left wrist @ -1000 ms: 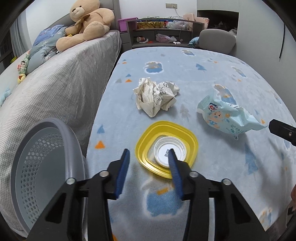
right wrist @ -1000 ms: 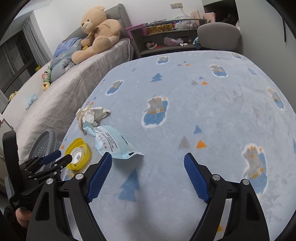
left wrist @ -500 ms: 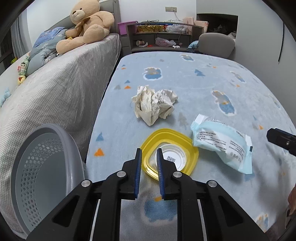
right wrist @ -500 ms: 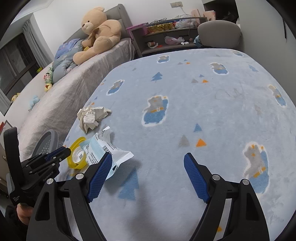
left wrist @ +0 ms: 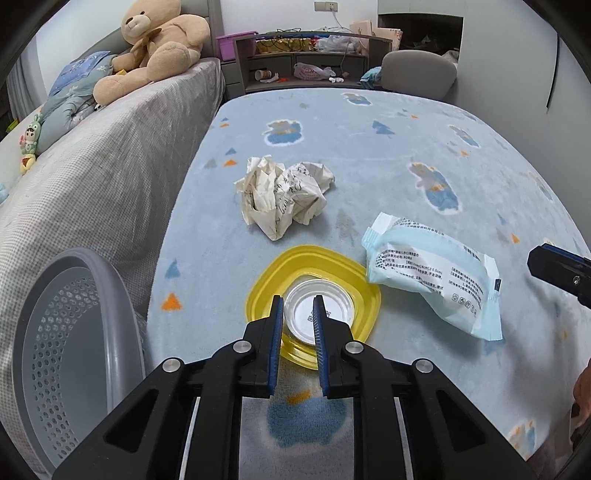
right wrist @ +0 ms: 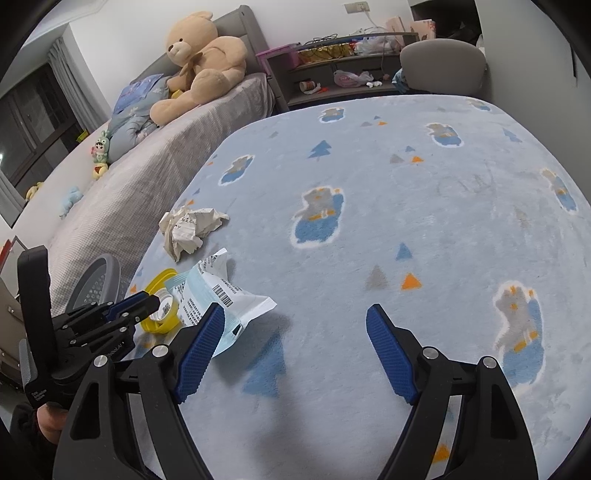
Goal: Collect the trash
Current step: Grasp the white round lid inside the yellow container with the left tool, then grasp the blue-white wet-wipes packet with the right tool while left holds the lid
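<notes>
Pinching the near rim of the light, stiff yellow lid [left wrist: 314,291], the left tongs [left wrist: 298,317] hold it; the right tongs [right wrist: 295,343] stand apart.

In front of me I see a wide surface covered with a light blue fleece blanket [right wrist: 424,229] printed with small bears and triangles, and beside it, on the left, a bed under a grey cover [left wrist: 92,177] with a big teddy bear [right wrist: 201,62], a blue pillow [left wrist: 70,92] and some little toys on it. At the far end stands a dark shelf unit [left wrist: 306,62] full of small items, a purple box [left wrist: 234,46] next to it and a grey chair [right wrist: 443,64] against the white wall [left wrist: 273,14], which carries a socket plate [left wrist: 322,6]. In my right view there is a dark window [right wrist: 33,125] with a grey curtain [right wrist: 70,81], and the room is evenly lit.
</notes>
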